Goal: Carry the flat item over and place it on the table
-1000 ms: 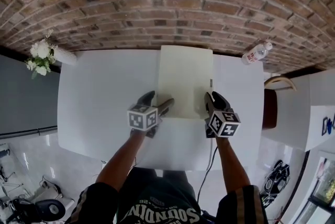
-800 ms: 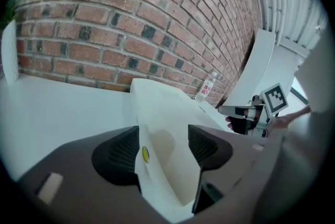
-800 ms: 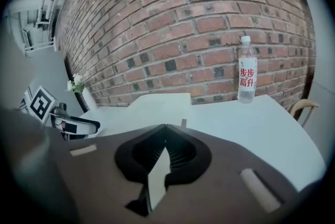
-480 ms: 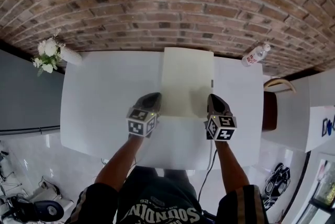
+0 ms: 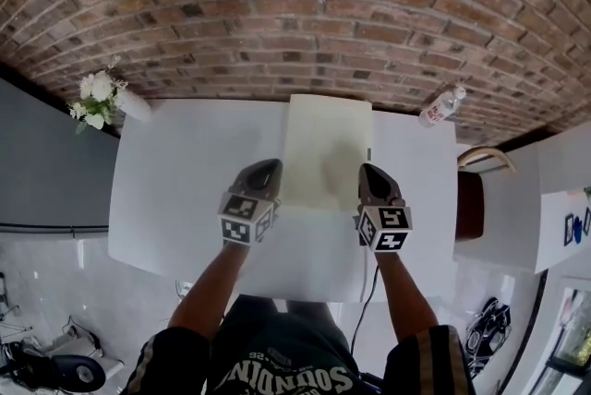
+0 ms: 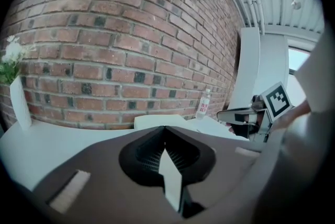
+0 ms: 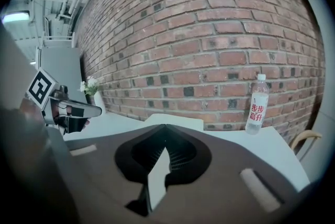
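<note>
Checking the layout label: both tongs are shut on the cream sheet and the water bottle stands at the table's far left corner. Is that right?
No. The head view shows the water bottle at the table's far right corner, not the left. The left tongs and right tongs are indeed shut on the cream sheet.

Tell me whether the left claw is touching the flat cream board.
Touching. The left gripper view shows the left claw shut on the flat cream board, whose thin edge is pinched between its closed jaws.
</note>
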Available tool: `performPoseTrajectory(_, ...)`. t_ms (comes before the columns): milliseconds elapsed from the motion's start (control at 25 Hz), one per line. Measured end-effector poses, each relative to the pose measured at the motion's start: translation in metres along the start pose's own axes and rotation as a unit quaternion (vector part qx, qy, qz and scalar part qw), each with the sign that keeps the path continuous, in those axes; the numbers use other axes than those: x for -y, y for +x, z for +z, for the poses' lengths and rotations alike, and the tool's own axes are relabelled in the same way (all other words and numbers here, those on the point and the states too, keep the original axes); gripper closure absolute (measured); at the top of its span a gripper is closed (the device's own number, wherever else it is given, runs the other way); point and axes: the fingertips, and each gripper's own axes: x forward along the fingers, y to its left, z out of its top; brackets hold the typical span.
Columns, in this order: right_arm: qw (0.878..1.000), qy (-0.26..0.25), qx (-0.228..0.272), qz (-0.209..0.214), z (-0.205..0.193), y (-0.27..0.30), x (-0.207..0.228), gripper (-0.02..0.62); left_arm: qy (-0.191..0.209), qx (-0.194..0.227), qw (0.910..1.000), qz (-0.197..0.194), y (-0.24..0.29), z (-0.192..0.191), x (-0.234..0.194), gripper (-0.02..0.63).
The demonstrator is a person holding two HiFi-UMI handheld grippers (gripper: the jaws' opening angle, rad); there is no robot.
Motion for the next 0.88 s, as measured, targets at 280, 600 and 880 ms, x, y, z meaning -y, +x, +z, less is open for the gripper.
performPoseTrajectory(280,0.999,-0.022,0.041,0.018,0.042,-0.018,-0.021,0.595,0.012,0.022,0.9997,0.000,-0.018,0.030,0.014,0.597)
performPoseTrajectory(600,0.996,-0.017,0.086,-0.006,0.059,-0.053,-0.045,0.595,0.054,0.046,0.9975,0.003,-0.058,0.047,0.021,0.597)
performPoseTrajectory(880,0.994,-0.040,0.099,-0.013,0.059,-0.093,-0.078,0.595,0.059,0.061,0.9964,-0.001,-0.105,0.040,0.025,0.598)
